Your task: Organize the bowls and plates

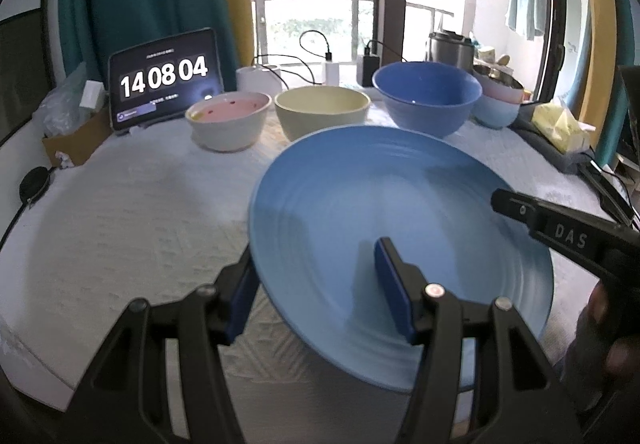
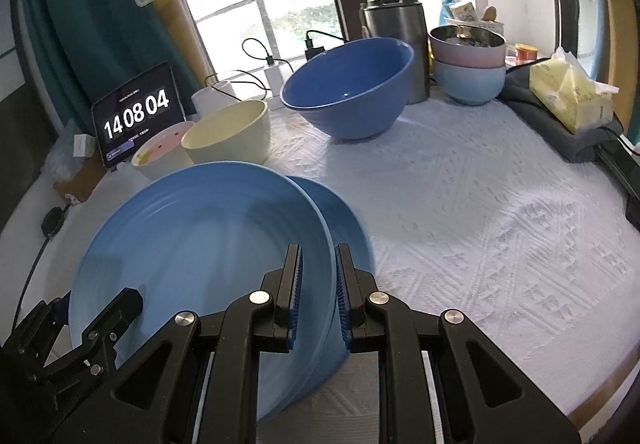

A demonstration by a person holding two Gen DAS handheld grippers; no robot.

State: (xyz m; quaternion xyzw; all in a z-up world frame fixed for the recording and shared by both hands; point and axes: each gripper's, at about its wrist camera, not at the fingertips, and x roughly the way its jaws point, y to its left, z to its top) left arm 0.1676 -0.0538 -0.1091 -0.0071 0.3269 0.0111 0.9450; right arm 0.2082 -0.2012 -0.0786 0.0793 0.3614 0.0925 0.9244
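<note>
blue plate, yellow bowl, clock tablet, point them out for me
blue plate [image 1: 360,212], left wrist view, inner face
yellow bowl [image 1: 320,120], left wrist view, outer wall
clock tablet [image 1: 164,78], left wrist view, screen digits

Second blue plate [image 2: 348,228] was mostly hidden behind the upper blue plate [image 2: 200,244]; small text on tablet [image 1: 164,84] was illegible; plate surfaces were motion-blurred.

- The left gripper [image 1: 316,292] was a black angular frame with triangular cut-outs, round silver screw heads and dark blue ribbed pads.
- The right gripper [image 2: 317,296] matched it: black arms, silver screws, blue ribbed pads on narrow fingers.
- White letters "DAS" marked the right gripper's black side, seen from the left wrist.
</note>
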